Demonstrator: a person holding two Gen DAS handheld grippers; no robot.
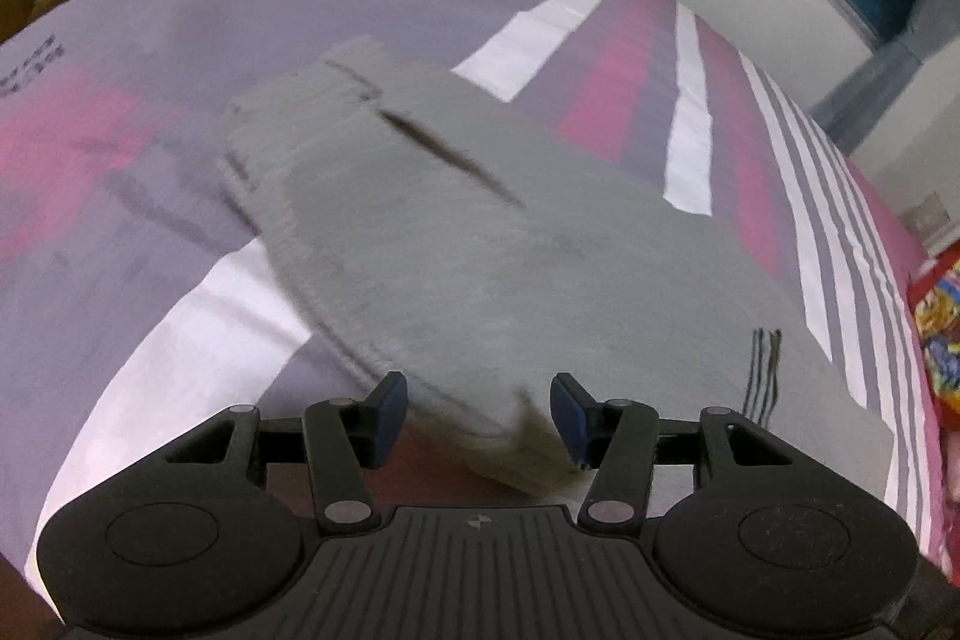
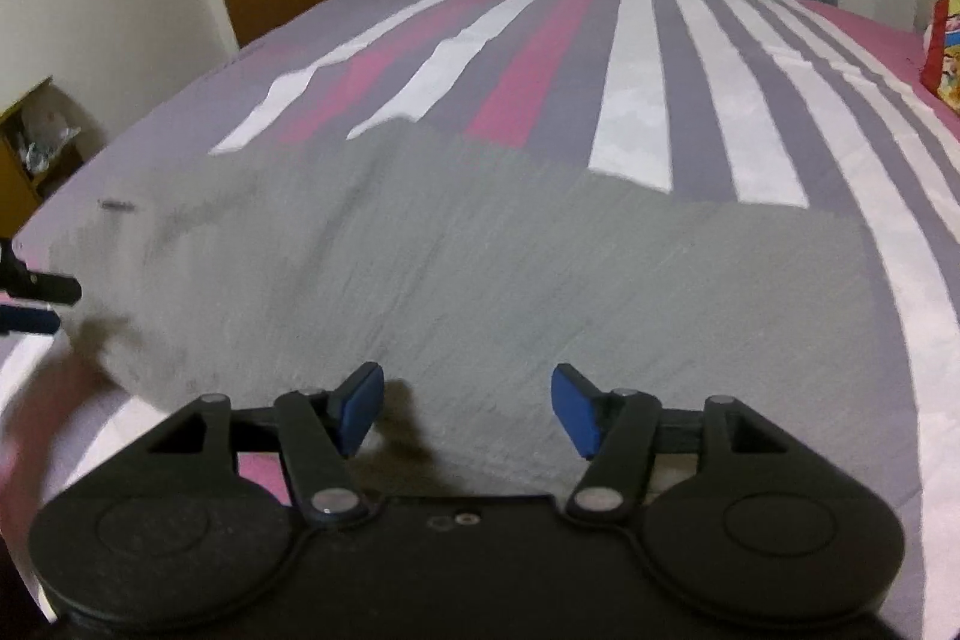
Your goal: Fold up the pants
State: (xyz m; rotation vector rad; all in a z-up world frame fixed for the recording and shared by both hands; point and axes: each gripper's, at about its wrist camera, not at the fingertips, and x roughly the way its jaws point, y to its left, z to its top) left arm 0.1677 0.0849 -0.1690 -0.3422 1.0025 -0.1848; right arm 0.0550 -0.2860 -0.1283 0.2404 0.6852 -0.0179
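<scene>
- An open wooden shelf unit [image 2: 30, 142] stood at about 9 o'clock in the right wrist view, beside the bed; it held pale, crumpled items too blurred to identify.
- The grey pants [image 1: 456, 232] lay on the striped bedsheet [image 1: 690, 124], running from the left gripper [image 1: 480, 415] up toward 11 o'clock, with a dark pocket slit on top.
- The left gripper's blue pads [image 1: 393, 415] were spread apart, the near edge of the pants lying between them, not pinched.
- In the right wrist view the pants [image 2: 480, 268] stretched from 9 o'clock to 3 o'clock across the bedsheet [image 2: 636, 100], directly ahead at 12 o'clock.
- The right gripper [image 2: 468, 406] was spread wide over the near hem, gripping nothing.
- A colourful bag [image 2: 945, 58] sat at 2 o'clock.
</scene>
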